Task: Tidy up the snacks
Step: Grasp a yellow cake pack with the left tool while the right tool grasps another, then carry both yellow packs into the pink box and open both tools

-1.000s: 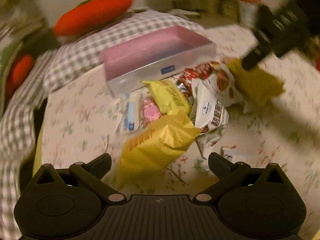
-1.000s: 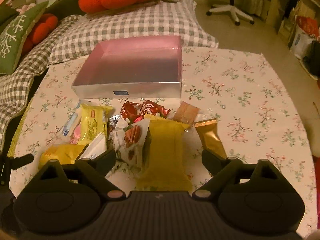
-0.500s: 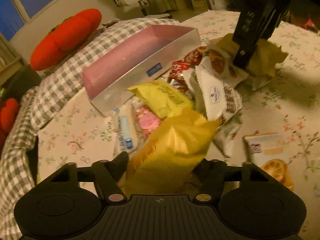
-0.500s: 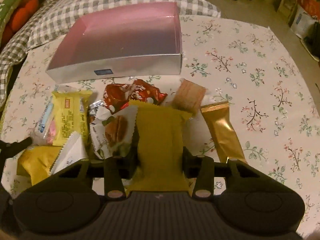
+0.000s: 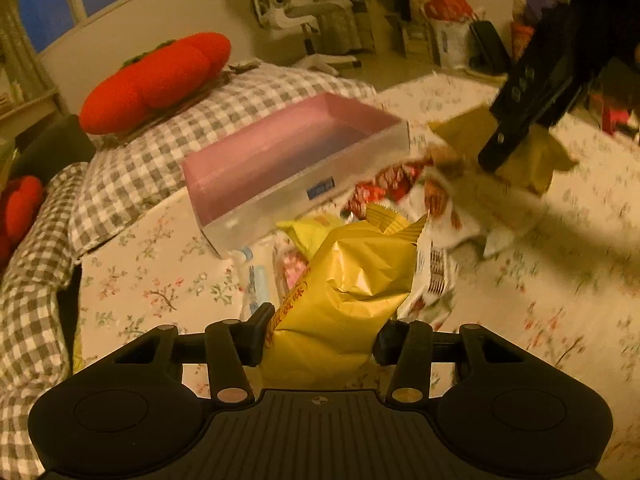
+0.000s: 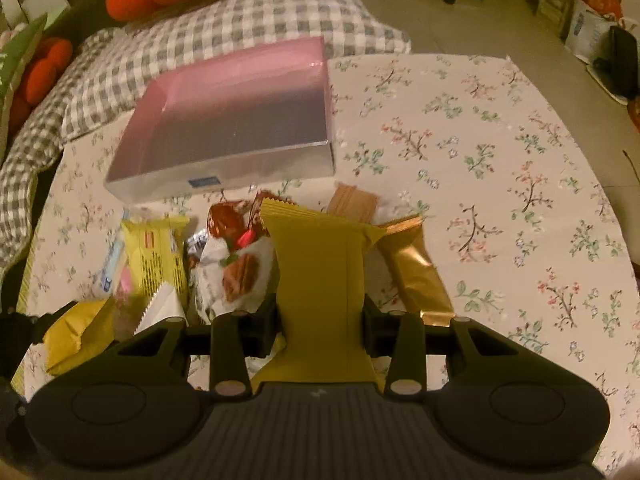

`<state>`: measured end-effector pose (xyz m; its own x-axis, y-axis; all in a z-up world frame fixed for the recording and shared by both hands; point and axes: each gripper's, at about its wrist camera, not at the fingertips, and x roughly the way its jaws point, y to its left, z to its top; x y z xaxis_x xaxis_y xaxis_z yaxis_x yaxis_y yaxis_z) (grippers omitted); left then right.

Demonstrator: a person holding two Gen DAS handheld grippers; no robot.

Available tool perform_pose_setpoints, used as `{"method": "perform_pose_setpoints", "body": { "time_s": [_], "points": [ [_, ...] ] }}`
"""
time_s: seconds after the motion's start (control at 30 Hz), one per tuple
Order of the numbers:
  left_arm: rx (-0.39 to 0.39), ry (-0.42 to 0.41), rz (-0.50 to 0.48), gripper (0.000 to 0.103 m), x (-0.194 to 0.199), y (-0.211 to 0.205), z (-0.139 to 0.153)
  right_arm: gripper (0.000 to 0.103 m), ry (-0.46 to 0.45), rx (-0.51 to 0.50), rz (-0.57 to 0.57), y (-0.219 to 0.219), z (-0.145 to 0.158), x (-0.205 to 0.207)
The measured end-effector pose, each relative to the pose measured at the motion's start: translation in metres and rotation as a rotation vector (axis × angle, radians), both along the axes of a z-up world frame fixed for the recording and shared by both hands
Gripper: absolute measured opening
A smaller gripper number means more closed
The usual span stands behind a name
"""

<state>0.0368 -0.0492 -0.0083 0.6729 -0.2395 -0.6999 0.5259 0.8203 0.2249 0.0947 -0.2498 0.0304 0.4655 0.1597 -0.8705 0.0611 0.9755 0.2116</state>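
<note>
A pink, empty box (image 5: 296, 160) (image 6: 236, 120) stands at the far side of the floral tablecloth. A heap of snack packets (image 6: 224, 256) lies in front of it. My left gripper (image 5: 320, 332) is shut on a bright yellow snack bag (image 5: 348, 292) and holds it above the table. My right gripper (image 6: 320, 320) is shut on a mustard-yellow packet (image 6: 320, 276), also lifted; it shows in the left wrist view (image 5: 528, 152) at upper right.
A gold packet (image 6: 416, 272) and a tan wafer pack (image 6: 352, 200) lie right of the heap, a yellow packet (image 6: 156, 256) on its left. A checked cushion (image 6: 240, 20) and red plush (image 5: 156, 80) lie behind the box. The tablecloth (image 6: 500, 160) spreads right.
Both grippers closed on their packets and lifted them off the heap. The left wrist view rose and tilted toward the box; the right packet came up from the table.
</note>
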Motion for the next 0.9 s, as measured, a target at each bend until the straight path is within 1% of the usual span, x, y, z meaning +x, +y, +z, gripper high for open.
{"method": "perform_pose_setpoints", "body": {
  "time_s": [0.13, 0.23, 0.47, 0.6, 0.73, 0.83, 0.9],
  "points": [
    [-0.080, 0.027, 0.064, 0.045, 0.011, 0.006, 0.018, 0.037, -0.036, -0.010, 0.040, 0.004, 0.005, 0.010],
    [-0.122, 0.049, 0.121, 0.045, 0.032, 0.014, 0.027, 0.037, -0.072, -0.012, 0.071, 0.006, 0.013, 0.022],
    [-0.297, 0.129, 0.271, 0.045, 0.111, 0.038, 0.040, 0.037, -0.123, 0.018, 0.088, 0.013, 0.022, 0.076],
    [-0.381, 0.160, 0.318, 0.045, 0.148, 0.041, 0.037, 0.037, -0.163, 0.023, 0.094, 0.017, 0.022, 0.102],
    [-0.430, 0.186, 0.357, 0.045, 0.179, 0.036, 0.023, 0.037, -0.182, 0.054, 0.083, 0.020, 0.010, 0.126],
    [-0.439, 0.201, 0.375, 0.045, 0.198, 0.031, 0.012, 0.037, -0.194, 0.076, 0.075, 0.021, -0.006, 0.141],
    [-0.425, 0.200, 0.380, 0.046, 0.207, 0.026, 0.004, 0.037, -0.187, 0.075, 0.072, 0.022, -0.016, 0.149]
  ]
}}
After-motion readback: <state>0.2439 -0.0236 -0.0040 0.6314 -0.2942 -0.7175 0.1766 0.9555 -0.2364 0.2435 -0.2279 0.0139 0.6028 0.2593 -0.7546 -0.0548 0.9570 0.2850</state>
